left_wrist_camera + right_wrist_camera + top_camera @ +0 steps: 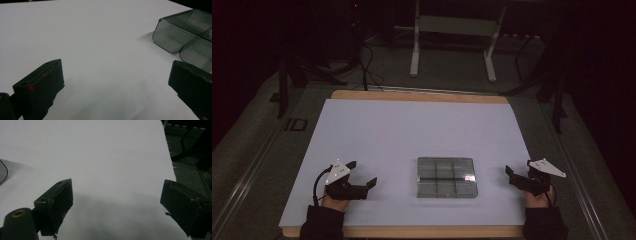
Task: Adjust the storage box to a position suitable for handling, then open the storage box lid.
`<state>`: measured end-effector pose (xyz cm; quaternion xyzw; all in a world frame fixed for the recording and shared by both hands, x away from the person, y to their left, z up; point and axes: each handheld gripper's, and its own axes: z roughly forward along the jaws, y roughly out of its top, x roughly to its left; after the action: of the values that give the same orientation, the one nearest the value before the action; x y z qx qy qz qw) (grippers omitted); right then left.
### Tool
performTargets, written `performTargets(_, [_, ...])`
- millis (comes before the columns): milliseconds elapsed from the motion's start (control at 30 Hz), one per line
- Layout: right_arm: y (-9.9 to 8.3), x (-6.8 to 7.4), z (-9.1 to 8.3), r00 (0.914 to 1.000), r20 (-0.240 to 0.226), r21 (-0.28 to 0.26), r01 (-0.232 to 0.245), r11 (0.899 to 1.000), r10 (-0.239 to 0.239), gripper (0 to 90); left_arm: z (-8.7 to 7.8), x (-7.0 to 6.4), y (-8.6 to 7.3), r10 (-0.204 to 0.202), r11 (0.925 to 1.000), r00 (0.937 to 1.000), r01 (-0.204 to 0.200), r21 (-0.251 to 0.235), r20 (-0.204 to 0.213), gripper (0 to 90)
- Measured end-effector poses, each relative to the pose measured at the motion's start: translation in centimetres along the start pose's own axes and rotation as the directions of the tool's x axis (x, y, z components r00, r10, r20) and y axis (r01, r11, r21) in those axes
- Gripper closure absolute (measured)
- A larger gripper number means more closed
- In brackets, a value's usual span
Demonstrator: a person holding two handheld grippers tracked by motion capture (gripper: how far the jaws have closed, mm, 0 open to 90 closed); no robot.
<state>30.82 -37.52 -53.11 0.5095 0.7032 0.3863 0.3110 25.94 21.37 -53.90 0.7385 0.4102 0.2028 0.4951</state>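
A dim room, seen from above: a white sheet (412,135) covers a wooden table. At the sheet's near left, about seven o'clock, a hand holds the left gripper (362,173), its two black jaws spread wide and holding nothing. It points toward three o'clock.

Just right of centre, near the front edge, lies a smoky grey, clear plastic compartment box (446,177), flat on the sheet, a little longer left to right. From the left gripper view the box (185,32) sits at about two o'clock, apart from the jaws.

At five o'clock a second hand holds the right gripper (519,170), jaws also wide and empty, pointing toward ten o'clock. The box lies between the two grippers, touching neither; the right one looks slightly nearer.
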Motion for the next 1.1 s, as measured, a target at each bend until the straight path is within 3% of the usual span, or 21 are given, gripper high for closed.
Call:
performTargets(300, [0.1, -0.1, 0.1, 0.9997, -0.024, 0.013, 0.005, 1.0, -0.005, 10.9, 0.4, -0.2, 0.2, 0.033, 0.9987, 0.9993, -0.034, 0.039, 0.016, 1.3])
performTargets(367, [0.2, 0.0, 0.2, 0.9994, -0.033, 0.022, 0.01, 1.0, -0.009, 10.9, 0.6, -0.2, 0.3, 0.033, 0.997, 0.9983, -0.037, 0.069, 0.048, 1.3])
performTargets(467, [0.3, 0.2, 0.4, 0.9981, -0.056, 0.058, 0.03, 0.998, -0.026, 11.0, 1.4, -0.1, 0.6, 0.038, 0.9879, 0.9945, -0.052, 0.146, 0.098, 1.3])
performTargets(533, [0.5, 0.4, 0.4, 0.996, -0.089, 0.062, 0.018, 0.998, -0.012, 13.9, 1.6, -0.2, 0.7, 0.046, 0.9836, 0.9919, -0.066, 0.168, 0.118, 1.3])
performTargets(667, [0.9, 1.0, 0.3, 0.9905, -0.131, 0.058, 0.051, 0.997, -0.043, 14.2, 1.9, -0.3, 1.0, 0.055, 0.9762, 0.9902, -0.08, 0.202, 0.128, 1.8])
performTargets(733, [1.1, 1.3, 0.2, 0.9846, -0.167, 0.053, 0.062, 0.997, -0.052, 15.0, 2.0, -0.5, 1.2, 0.059, 0.9744, 0.9877, -0.089, 0.207, 0.145, 2.3])
performTargets(933, [1.5, 2.3, 0.1, 0.96, -0.263, 0.044, 0.11, 0.993, -0.095, 21.7, 2.8, -1.6, 1.7, 0.074, 0.9589, 0.9814, -0.119, 0.258, 0.177, 2.8])
performTargets(1100, [1.3, 3.1, 0.3, 0.939, -0.322, 0.068, 0.151, 0.986, -0.121, 26.6, 3.5, -2.5, 1.7, 0.088, 0.9498, 0.9738, -0.145, 0.277, 0.209, 9.3])
